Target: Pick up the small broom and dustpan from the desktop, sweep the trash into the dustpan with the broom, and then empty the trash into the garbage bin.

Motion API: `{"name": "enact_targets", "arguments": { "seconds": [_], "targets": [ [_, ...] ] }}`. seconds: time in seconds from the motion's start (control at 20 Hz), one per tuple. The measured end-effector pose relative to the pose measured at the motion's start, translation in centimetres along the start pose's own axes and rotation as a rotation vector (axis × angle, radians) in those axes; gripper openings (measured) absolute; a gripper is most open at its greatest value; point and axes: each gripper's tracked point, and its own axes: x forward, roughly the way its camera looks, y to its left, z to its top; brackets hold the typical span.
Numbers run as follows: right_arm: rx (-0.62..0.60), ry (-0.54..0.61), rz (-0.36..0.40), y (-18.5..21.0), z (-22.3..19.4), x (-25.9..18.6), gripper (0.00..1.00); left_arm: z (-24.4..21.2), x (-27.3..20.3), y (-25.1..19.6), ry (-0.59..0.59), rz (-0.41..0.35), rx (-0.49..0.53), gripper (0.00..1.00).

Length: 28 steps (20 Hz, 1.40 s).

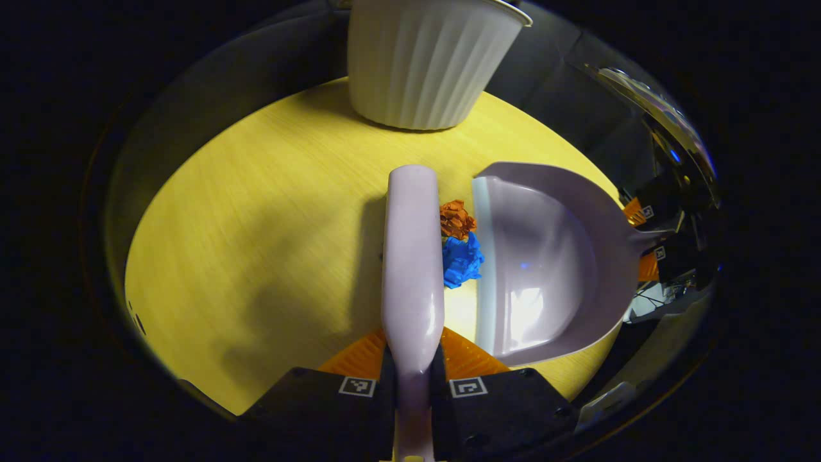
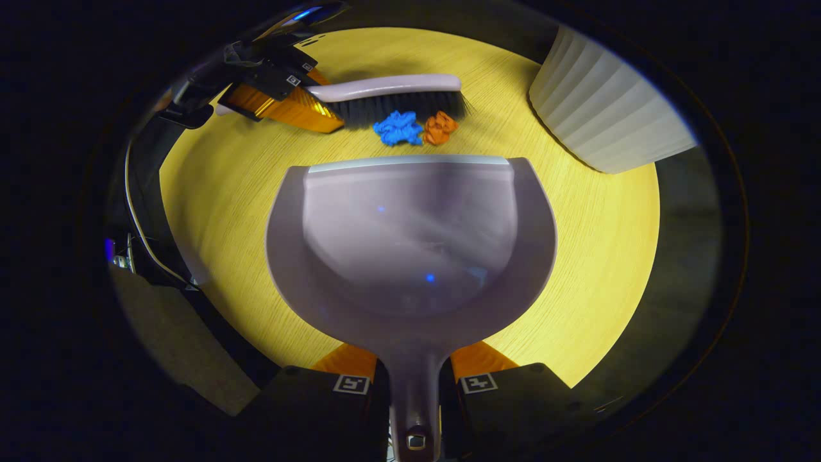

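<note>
My left gripper [image 1: 414,369] is shut on the handle of the small lilac broom [image 1: 412,256], whose back runs away from me over the yellow desktop [image 1: 256,212]. Just right of the broom lie an orange paper scrap [image 1: 456,219] and a blue paper scrap [image 1: 462,260]. The lilac dustpan [image 1: 551,263] rests on the desk with its lip facing those scraps. My right gripper [image 2: 414,378] is shut on the dustpan's handle [image 2: 414,378]. From there the pan [image 2: 410,237] spreads ahead, with the blue scrap [image 2: 397,128] and orange scrap [image 2: 440,126] between its lip and the broom's dark bristles [image 2: 401,106].
A white ribbed garbage bin [image 1: 426,61] stands on the far side of the desk, also at the upper right [image 2: 606,109] in the right gripper view. The left gripper [image 2: 282,93] holds the broom at the upper left there. Dark floor surrounds the round desk.
</note>
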Motion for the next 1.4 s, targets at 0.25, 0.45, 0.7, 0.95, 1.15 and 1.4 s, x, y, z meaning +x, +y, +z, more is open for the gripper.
{"name": "enact_targets", "arguments": {
  "seconds": [0.25,0.45,0.7,0.95,1.15,1.4],
  "targets": [
    [0.001,-0.024,-0.002,0.0,0.1,0.3,0.41,0.4,-0.4,-2.0,0.006,-0.085,-0.044,0.28],
    [0.026,-0.052,0.001,0.4,0.2,0.7,0.36,0.6,-1.3,-4.1,-0.002,-0.175,-0.097,0.27],
    [0.071,-0.107,-0.007,0.8,0.4,1.5,0.31,1.3,-2.0,-3.3,-0.052,-0.112,-0.121,0.28],
    [0.180,-0.153,-0.031,1.3,0.8,0.5,0.36,1.2,-1.6,-2.9,-0.130,0.007,-0.189,0.27],
    [0.300,-0.178,-0.060,1.6,0.9,-0.6,0.36,-0.3,-0.2,-2.5,-0.173,0.114,-0.263,0.27],
    [0.380,-0.202,-0.134,0.9,1.3,-2.4,0.36,-0.7,2.6,-4.4,-0.191,0.155,-0.329,0.27]
  ]
}}
